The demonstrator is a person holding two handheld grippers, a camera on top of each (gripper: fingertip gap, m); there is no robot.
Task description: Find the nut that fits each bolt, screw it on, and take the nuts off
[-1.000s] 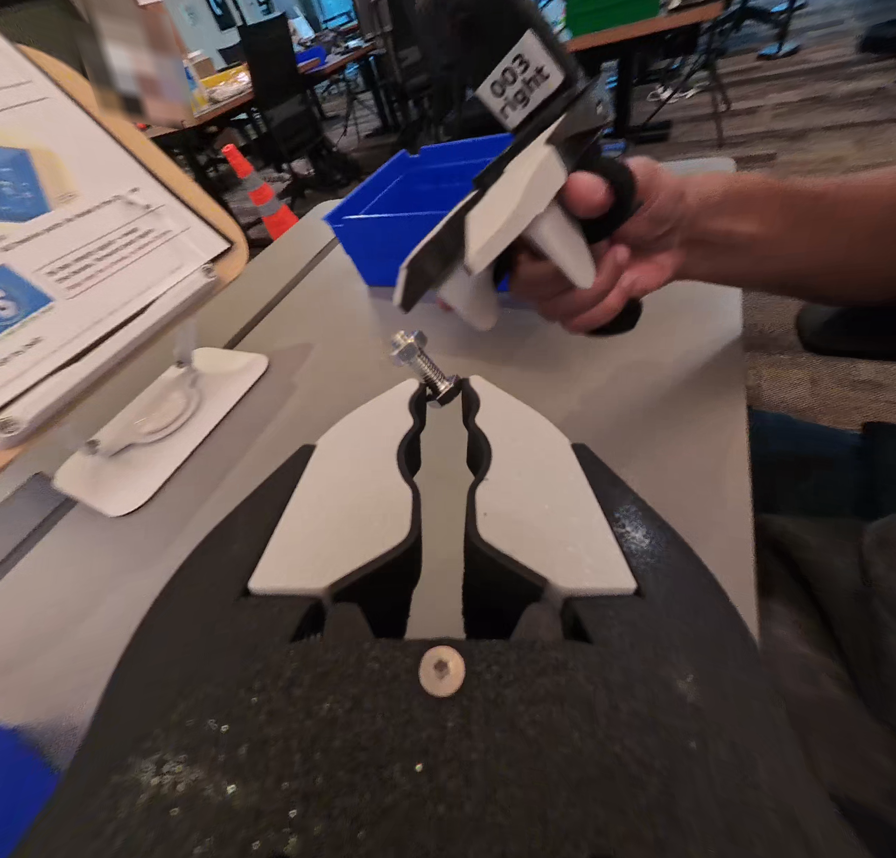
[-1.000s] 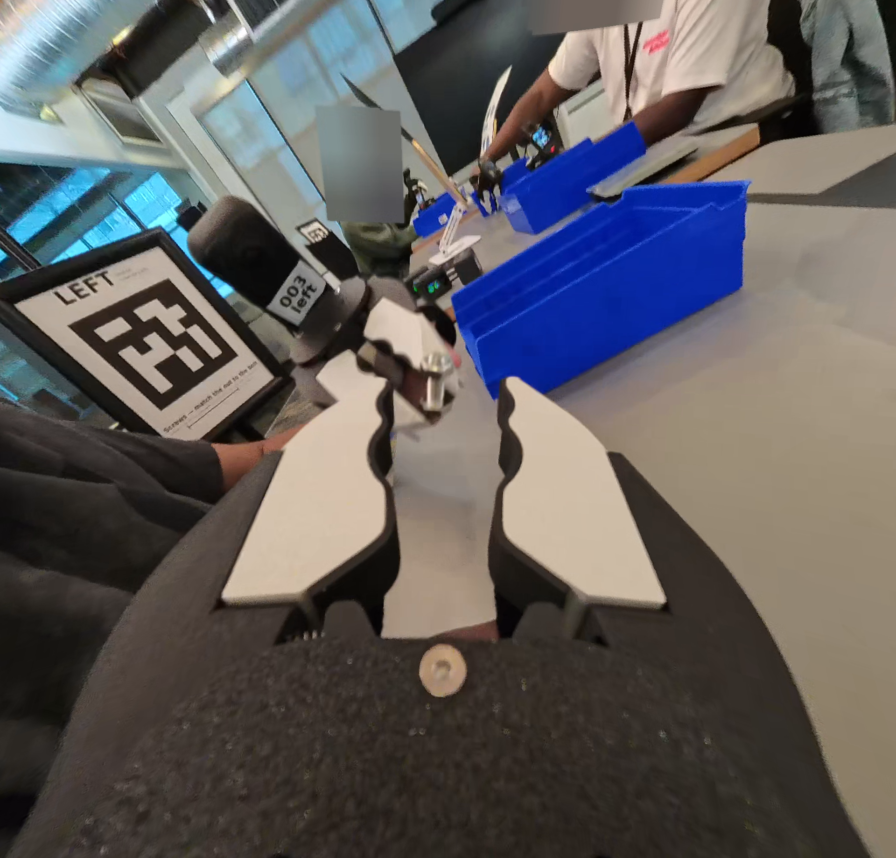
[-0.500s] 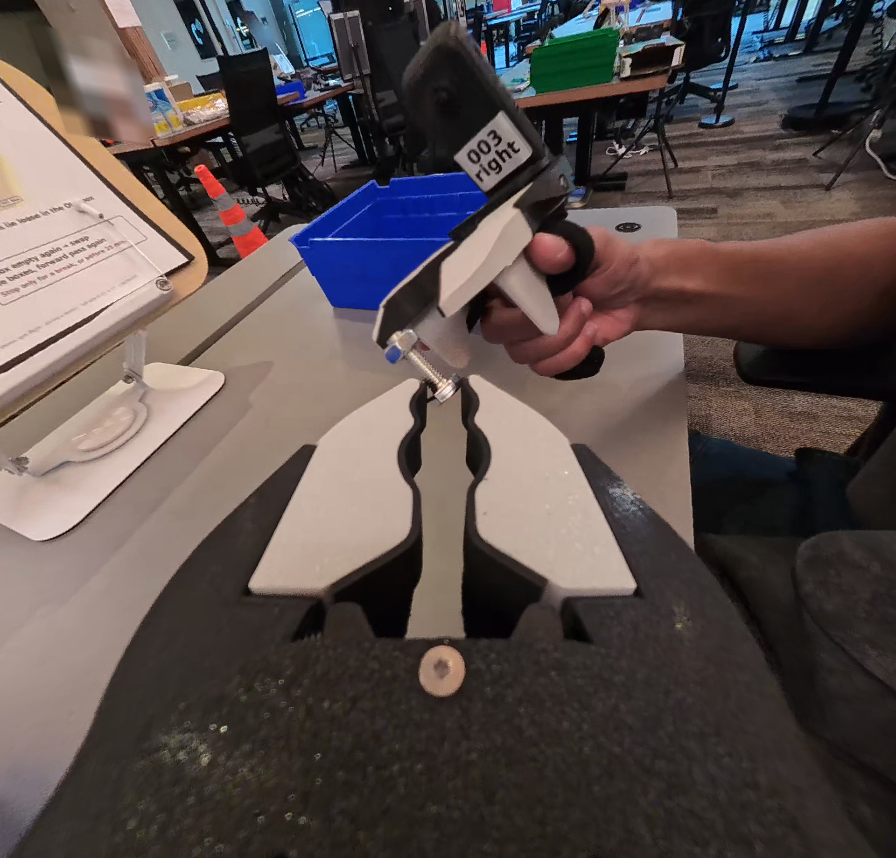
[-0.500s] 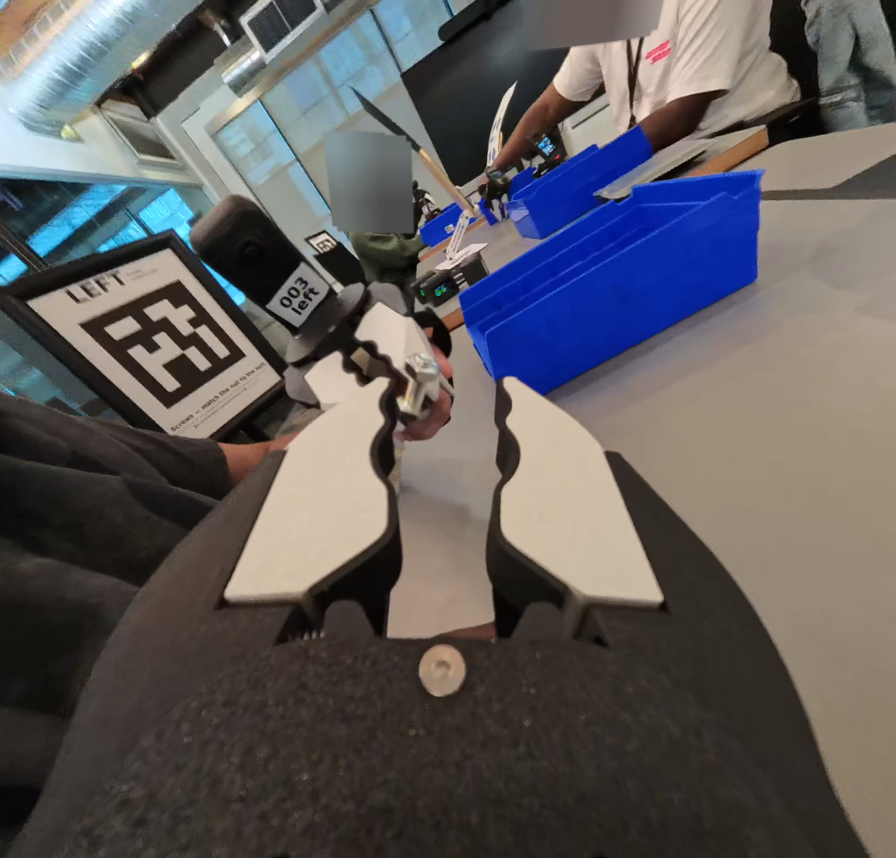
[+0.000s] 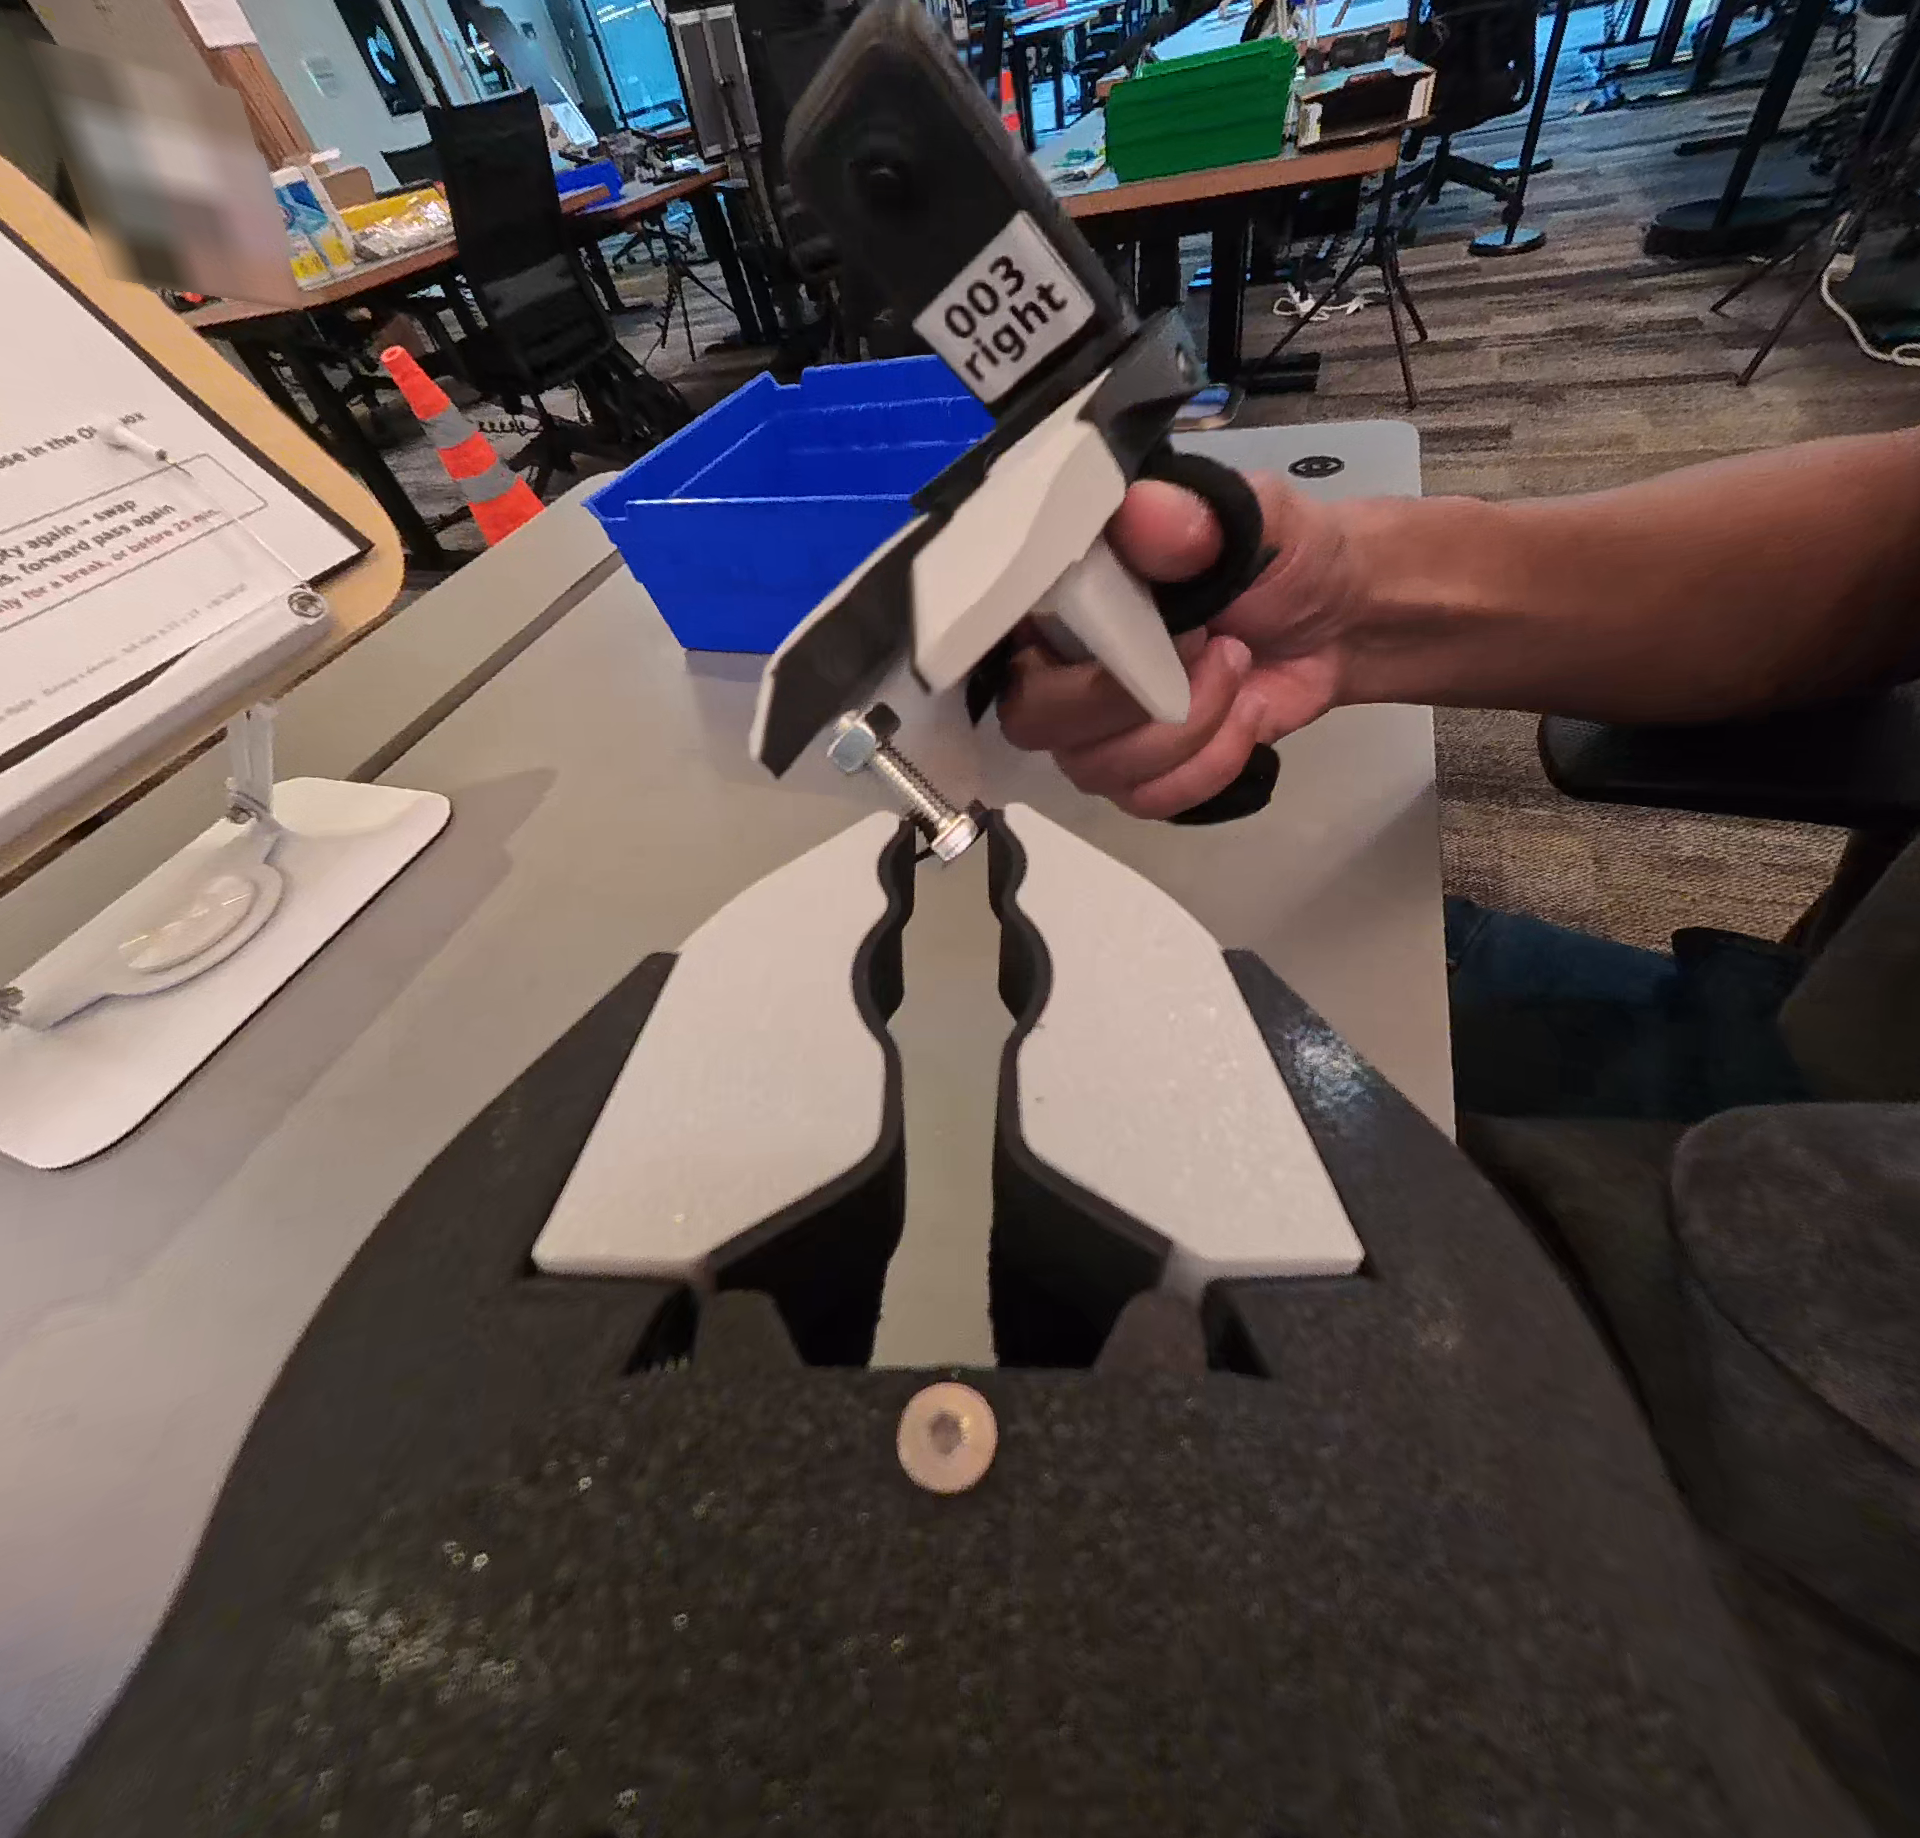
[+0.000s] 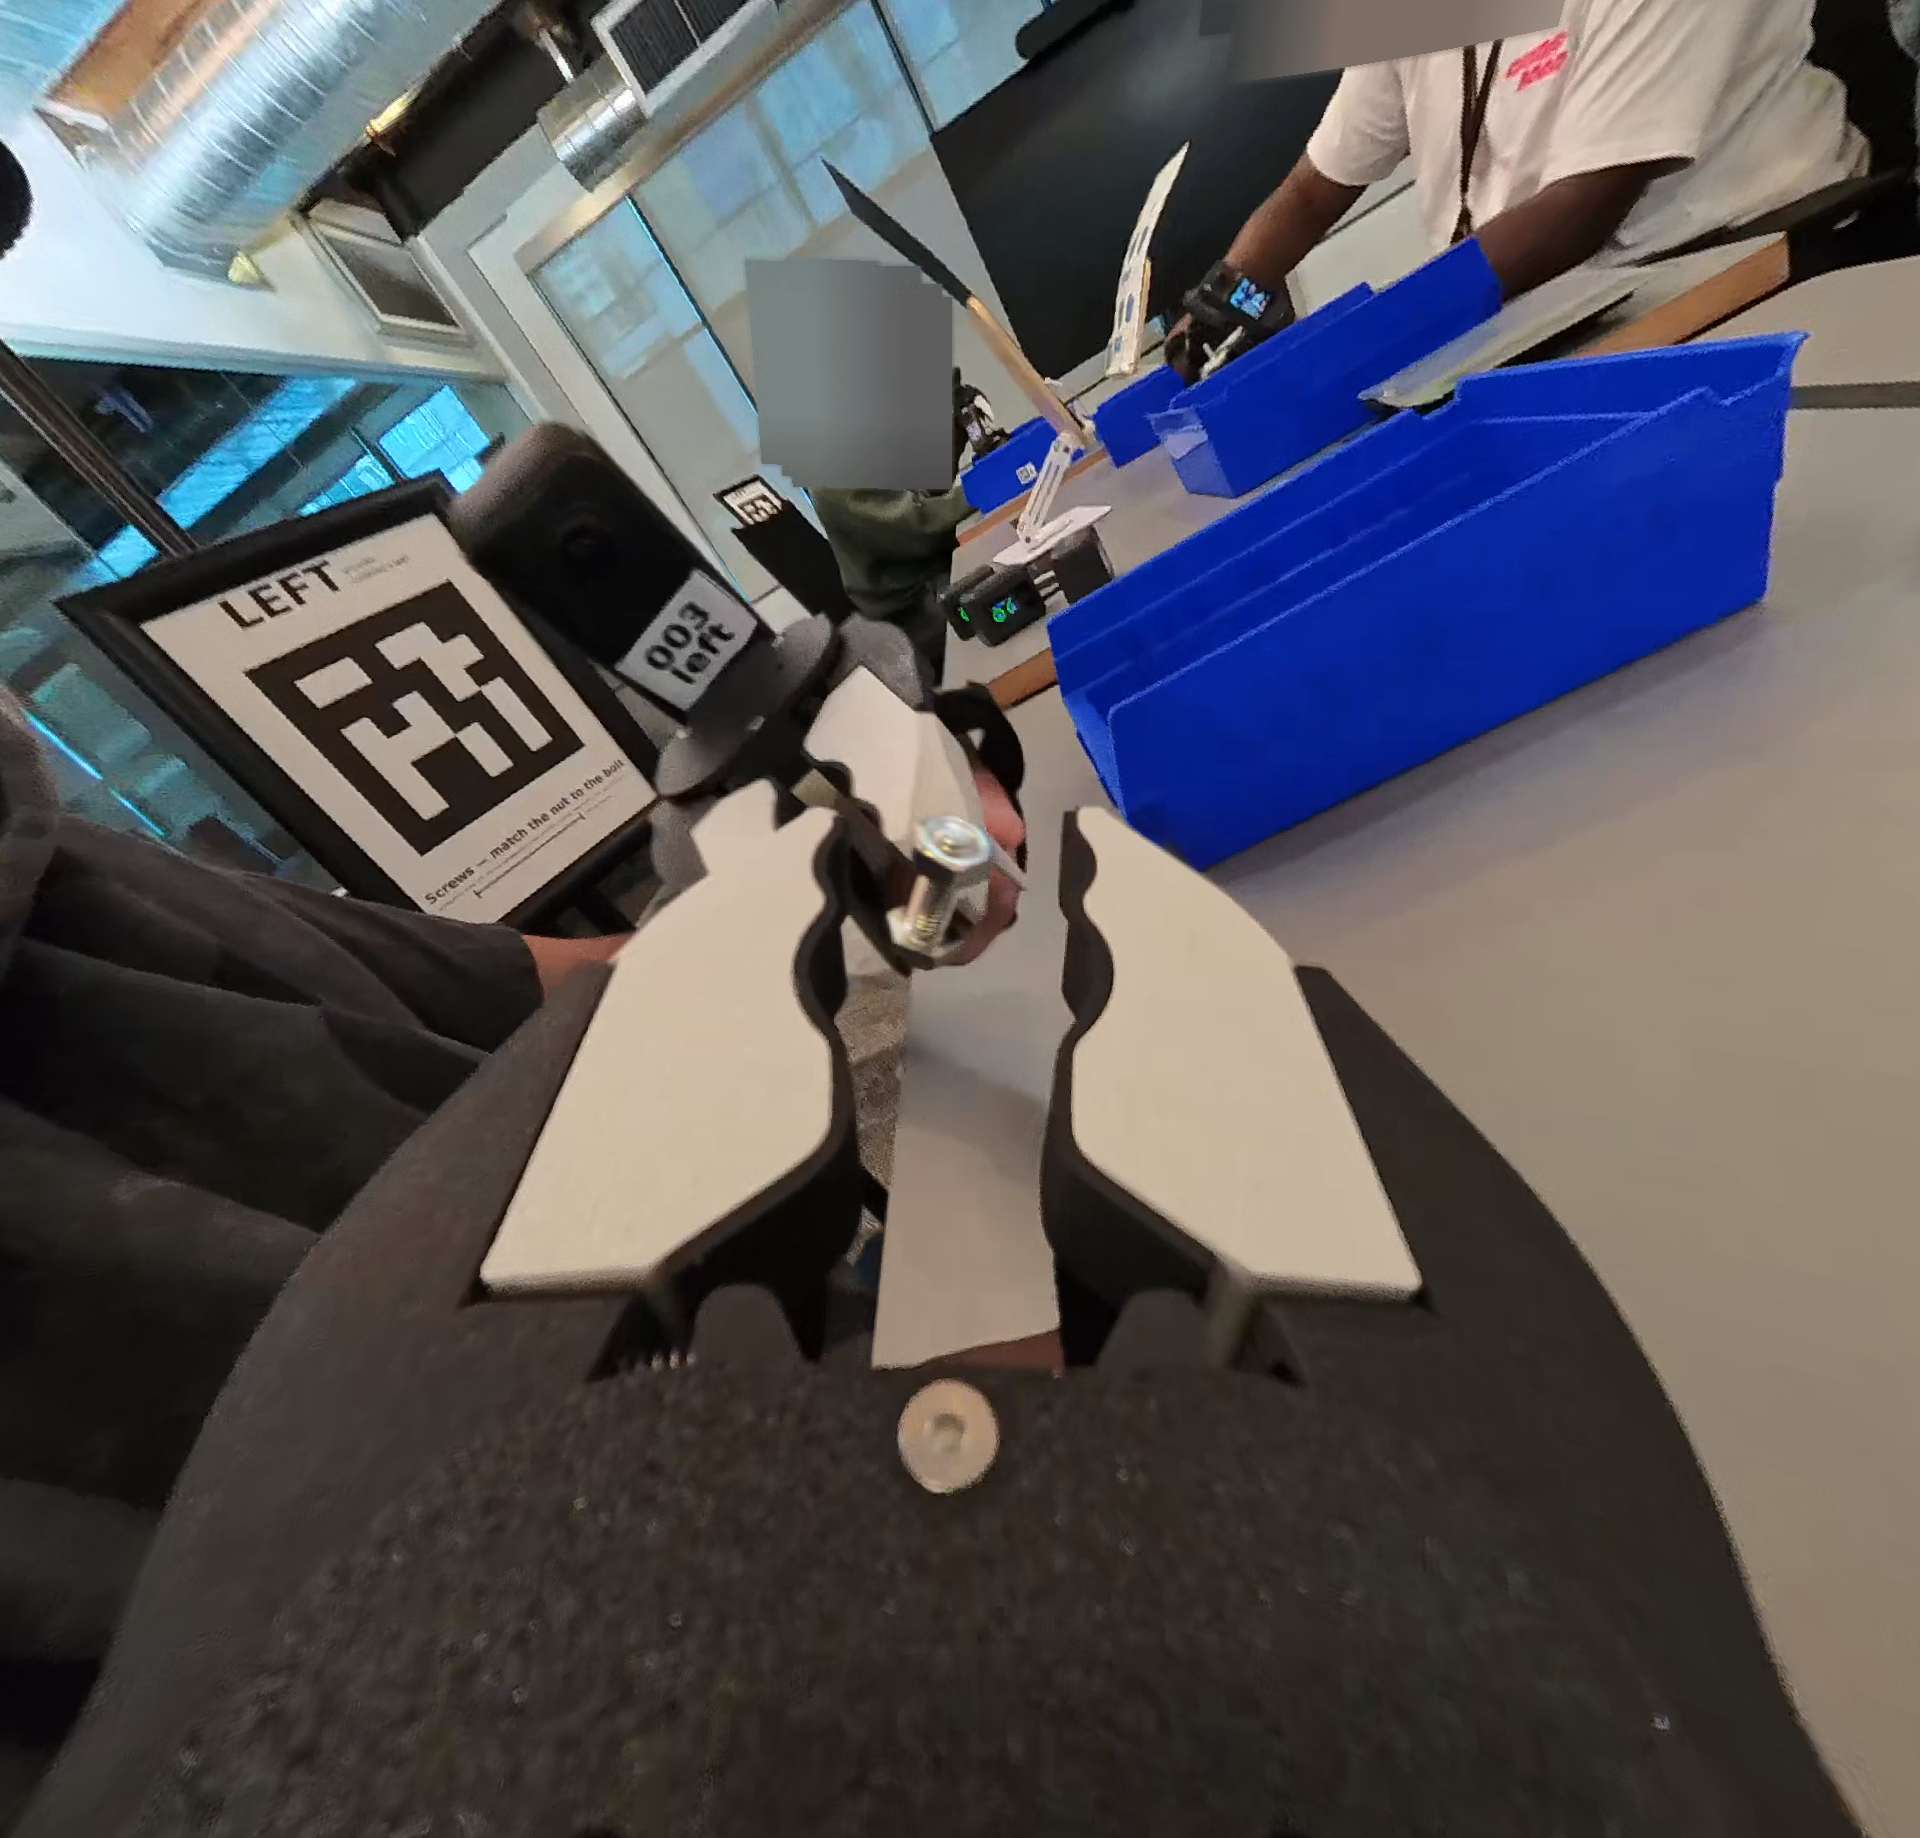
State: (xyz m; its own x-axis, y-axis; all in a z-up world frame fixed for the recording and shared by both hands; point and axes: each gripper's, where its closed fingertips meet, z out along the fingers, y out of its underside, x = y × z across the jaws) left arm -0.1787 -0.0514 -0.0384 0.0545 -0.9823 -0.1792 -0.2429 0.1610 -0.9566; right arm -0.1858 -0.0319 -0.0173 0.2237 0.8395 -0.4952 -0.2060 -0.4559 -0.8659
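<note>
Left wrist view: our left gripper (image 5: 948,841) pinches one end of a silver bolt (image 5: 902,786) above the grey table (image 5: 623,728). Our right gripper (image 6: 945,889) stands parted around the bolt's far end; blue bin (image 5: 790,521) behind.

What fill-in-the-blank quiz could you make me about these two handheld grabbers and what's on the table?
1. The left gripper is shut on one end of a silver ____.
2. The right gripper is close to the other end, and its jaws stand ____.
3. The bin on the grey table is coloured ____.

Missing words: bolt; open; blue.
</note>
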